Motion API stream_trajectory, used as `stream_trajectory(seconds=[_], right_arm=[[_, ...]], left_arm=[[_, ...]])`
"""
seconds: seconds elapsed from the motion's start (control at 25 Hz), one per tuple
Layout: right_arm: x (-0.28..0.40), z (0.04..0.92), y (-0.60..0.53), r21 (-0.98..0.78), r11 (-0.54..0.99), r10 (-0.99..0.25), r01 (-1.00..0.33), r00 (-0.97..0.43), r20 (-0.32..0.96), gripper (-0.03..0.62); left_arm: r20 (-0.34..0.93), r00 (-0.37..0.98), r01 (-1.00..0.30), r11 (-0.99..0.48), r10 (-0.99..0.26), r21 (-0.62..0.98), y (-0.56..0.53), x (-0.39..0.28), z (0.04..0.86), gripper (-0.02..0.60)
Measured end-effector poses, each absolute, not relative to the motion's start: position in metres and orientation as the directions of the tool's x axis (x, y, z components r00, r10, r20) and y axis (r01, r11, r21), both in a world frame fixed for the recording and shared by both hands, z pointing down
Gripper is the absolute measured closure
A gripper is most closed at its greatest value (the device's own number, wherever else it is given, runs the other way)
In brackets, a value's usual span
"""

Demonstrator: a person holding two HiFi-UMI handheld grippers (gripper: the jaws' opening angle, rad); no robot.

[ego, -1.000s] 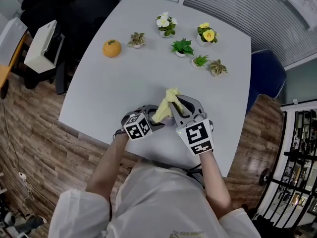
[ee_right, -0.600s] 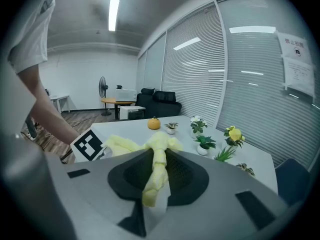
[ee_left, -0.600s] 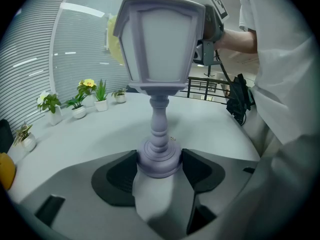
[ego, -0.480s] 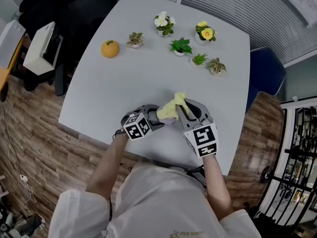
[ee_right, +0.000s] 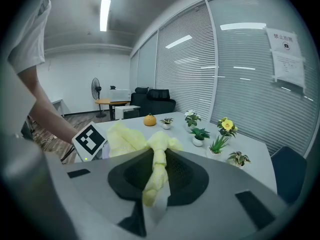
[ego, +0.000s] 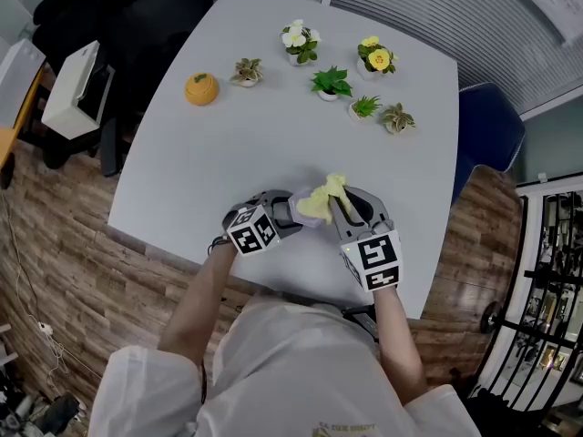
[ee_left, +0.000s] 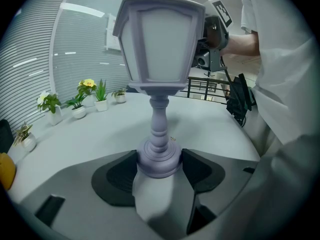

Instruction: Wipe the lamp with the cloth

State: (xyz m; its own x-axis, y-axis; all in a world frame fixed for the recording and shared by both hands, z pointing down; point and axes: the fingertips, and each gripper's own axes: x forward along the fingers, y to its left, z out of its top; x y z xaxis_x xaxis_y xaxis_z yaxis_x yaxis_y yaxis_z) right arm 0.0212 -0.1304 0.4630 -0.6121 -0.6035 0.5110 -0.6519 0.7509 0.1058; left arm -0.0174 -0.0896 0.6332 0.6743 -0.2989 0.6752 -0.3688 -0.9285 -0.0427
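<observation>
Over the near edge of the grey table (ego: 228,144), I've got both grippers meeting at the lamp.
My left gripper (ee_left: 159,165) has its jaws closed part-way onto the round foot of the pale lilac lantern lamp (ee_left: 159,39). One dark pad presses on each side of the foot, and the stem and boxy head point straight out along the jaws. My right gripper (ee_right: 155,176) comes in just beside it, jaws pinched tight on a twisted strip of the yellow cloth (ee_right: 154,166). The loose end is bunched up past the fingertips, lying against the top of the lantern head. From the head view the cloth covers most of the lamp between the two grippers. Well apart, across the far side of the table, sit five small potted plants (ego: 329,85). A round orange ornament (ego: 201,88) sits to their left.
</observation>
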Motion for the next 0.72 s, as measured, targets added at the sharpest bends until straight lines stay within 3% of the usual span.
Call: stream_trajectory(seconds=[0.72], right_arm=[[0.04,0.49,-0.112,0.042,0.744,-0.575,-0.667,-0.607,0.548,0.522]], left_arm=[[0.676,0.672,-0.374,-0.927,-0.302,-0.043,-0.089,-0.016,0.635,0.293]])
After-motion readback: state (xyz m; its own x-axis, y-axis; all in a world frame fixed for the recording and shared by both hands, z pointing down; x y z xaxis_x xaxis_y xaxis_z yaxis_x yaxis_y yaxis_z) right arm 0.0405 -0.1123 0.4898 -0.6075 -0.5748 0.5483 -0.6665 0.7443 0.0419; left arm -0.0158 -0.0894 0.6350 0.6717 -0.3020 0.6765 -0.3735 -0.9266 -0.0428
